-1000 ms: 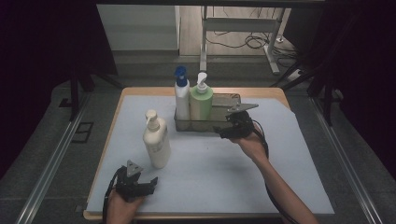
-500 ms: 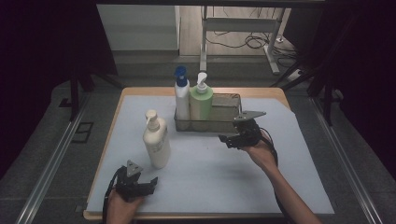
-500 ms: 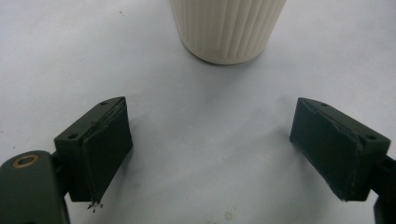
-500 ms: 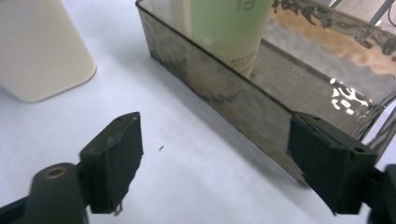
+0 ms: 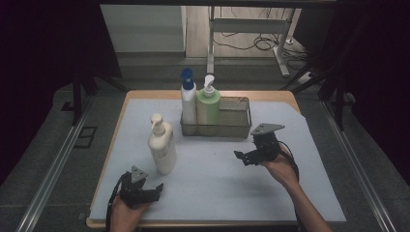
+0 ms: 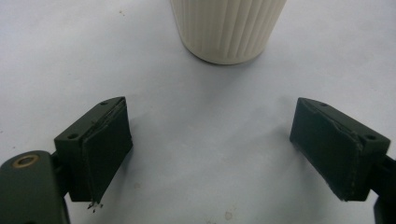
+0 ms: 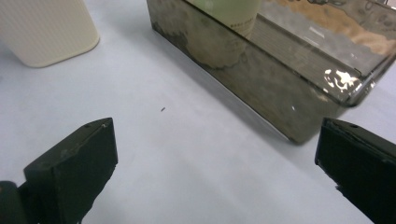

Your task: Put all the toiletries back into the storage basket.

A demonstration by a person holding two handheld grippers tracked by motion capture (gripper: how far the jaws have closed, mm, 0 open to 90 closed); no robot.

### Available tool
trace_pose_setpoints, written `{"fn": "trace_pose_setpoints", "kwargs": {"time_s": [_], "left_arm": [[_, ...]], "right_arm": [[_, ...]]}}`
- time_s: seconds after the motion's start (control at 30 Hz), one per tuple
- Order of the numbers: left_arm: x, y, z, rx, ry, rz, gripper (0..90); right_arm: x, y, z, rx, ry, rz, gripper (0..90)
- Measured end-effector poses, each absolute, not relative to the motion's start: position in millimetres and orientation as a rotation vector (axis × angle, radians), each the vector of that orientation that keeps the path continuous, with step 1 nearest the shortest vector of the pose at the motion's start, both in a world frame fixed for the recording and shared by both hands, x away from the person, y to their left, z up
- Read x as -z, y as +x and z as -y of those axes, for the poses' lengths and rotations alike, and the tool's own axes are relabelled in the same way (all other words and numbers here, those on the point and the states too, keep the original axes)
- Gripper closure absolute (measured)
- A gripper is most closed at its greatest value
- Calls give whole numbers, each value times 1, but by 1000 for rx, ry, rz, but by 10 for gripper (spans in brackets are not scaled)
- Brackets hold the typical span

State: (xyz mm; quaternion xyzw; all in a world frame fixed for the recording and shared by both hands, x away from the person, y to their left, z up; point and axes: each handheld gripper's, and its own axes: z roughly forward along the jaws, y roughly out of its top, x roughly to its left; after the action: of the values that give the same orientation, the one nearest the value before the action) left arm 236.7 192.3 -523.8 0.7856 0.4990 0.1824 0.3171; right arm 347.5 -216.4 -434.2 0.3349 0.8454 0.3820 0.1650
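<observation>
A cream pump bottle [image 5: 162, 147] stands upright on the white mat [image 5: 212, 183]. Behind it a metal basket [image 5: 237, 128] holds a white bottle with a blue cap [image 5: 188, 101] and a green pump bottle [image 5: 208, 106]. My left gripper [image 5: 155, 191] rests open near the front edge, just in front of the cream bottle [image 6: 229, 28], nothing between its jaws. My right gripper [image 5: 243, 158] is in front of the basket's right end [image 7: 261, 79], apart from it. Its jaws have just been opening and stand wide with only bare mat between them.
The wooden table edge [image 5: 145, 94] frames the mat. Metal rails [image 5: 53, 164] run along both sides on the floor. A table leg and cables [image 5: 261, 43] lie beyond the far edge. The cream bottle [image 7: 46, 30] is at the upper left of the right gripper view.
My right gripper has drawn back from the basket's front wall toward the person and slightly right, and its jaws have spread wider. The left gripper has stayed put.
</observation>
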Motion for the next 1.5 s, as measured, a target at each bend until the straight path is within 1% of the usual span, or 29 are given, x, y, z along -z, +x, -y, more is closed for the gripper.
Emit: {"fn": "trace_pose_setpoints", "kwargs": {"time_s": [0.57,1.0,1.37,1.5], "left_arm": [[524,237,-192,-475,2062,-1317,127],[522,237,-194,-471,2067,-1308,145],[519,238,-201,-453,2058,-1318,245],[517,239,-203,-412,2045,-1299,345]], "right_arm": [[455,317,248,-1086,1003,-2358,0],[486,300,262,-1031,1031,-2392,0],[518,298,266,-944,1064,-2448,0],[521,298,268,-971,1086,-2444,0]]}}
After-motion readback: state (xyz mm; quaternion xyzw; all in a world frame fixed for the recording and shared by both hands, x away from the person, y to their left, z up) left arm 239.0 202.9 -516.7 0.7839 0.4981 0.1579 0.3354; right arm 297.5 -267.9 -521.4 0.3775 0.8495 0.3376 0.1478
